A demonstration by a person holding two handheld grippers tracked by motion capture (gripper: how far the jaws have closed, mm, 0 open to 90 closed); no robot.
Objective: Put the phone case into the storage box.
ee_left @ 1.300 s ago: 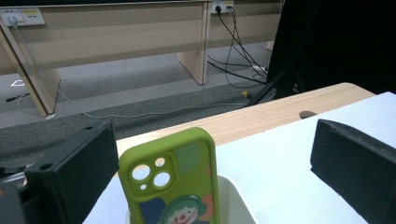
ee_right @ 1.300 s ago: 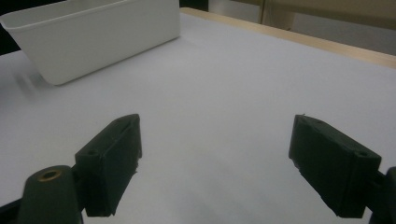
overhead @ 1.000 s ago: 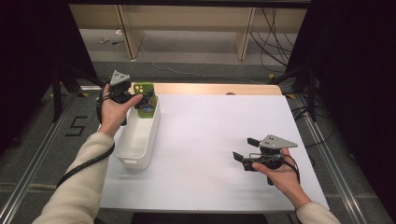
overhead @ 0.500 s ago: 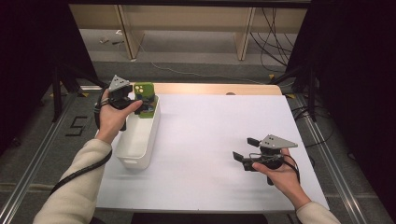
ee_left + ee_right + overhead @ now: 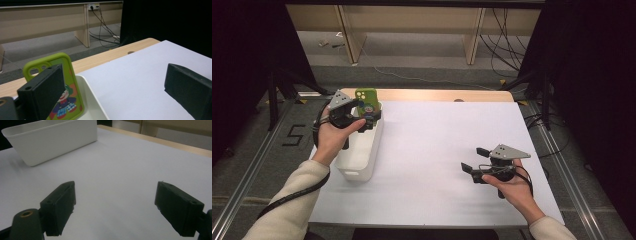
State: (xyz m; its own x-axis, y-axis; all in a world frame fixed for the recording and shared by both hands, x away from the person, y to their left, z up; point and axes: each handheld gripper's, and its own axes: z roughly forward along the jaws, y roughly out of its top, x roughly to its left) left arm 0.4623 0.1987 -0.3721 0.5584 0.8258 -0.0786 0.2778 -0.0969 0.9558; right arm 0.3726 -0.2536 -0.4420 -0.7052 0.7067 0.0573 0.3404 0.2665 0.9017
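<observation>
At far left, a white bin (image 5: 362, 150) set lengthwise along the left edge of the white table (image 5: 442, 150). Standing on end at the bin's far end, leaning against its wall: a green phone case (image 5: 366, 101) printed with a cartoon clown, camera cut-outs at the top corner. Just beside it, the left gripper (image 5: 368, 119), jaws spread wide; in the left gripper view one jaw in front of the case (image 5: 63, 85), the other well off to the right over bare table, nothing pinched.

Likely handling: light, thin, probably a flexible soft shell with a smooth, somewhat slippery printed back. Not fragile, but prone to bowing or twisting under a hard squeeze, and to sliding down flat into the bin at a nudge. Best hold, by judgement: across the flat faces near the upper edge standing above the bin rim, clear of the camera holes, pads flat, moderate pressure.

Farther right, open white table. At near right, the right gripper (image 5: 472, 161), jaws likewise spread, low over the table, pointing left toward the bin (image 5: 50, 140), well apart from it and holding nothing.
</observation>
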